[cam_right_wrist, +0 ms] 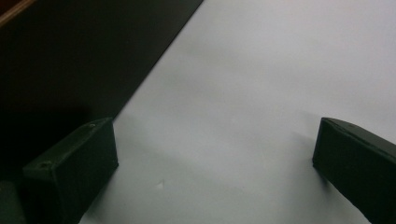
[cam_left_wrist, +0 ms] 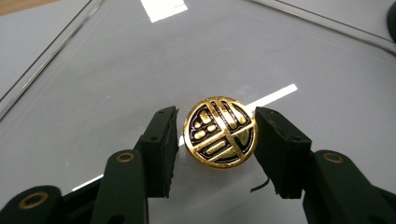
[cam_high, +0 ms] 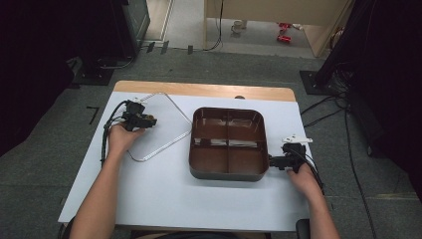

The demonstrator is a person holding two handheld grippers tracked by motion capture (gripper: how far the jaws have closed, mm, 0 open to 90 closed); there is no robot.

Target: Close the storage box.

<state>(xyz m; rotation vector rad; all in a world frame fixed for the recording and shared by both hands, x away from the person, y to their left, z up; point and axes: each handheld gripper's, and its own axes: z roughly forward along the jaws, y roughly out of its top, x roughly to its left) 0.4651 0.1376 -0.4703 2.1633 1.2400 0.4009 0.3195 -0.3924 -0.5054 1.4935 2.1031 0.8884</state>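
A clear glass lid [cam_high: 166,127] with a metal rim lies flat on the white table [cam_high: 149,194], left of a brown tray [cam_high: 228,173] split into several compartments. On the lid sits a round gold-and-black knob [cam_left_wrist: 219,131]. My left gripper [cam_left_wrist: 217,114] is open and straddles this knob; the right jaw touches it and a thin gap shows at the left jaw. The same left gripper [cam_high: 149,121] rests over the lid's middle. My right gripper [cam_high: 272,162] is open and low on the table, just outside the tray's right wall [cam_right_wrist: 70,56], with nothing between its jaws [cam_right_wrist: 215,135].
The tray's compartments look bare. A wooden strip [cam_high: 199,89] runs along the table's far edge. A small white piece [cam_high: 297,140] lies near the right edge, beyond my right hand. Cables trail on the grey floor [cam_high: 328,114] to the right.
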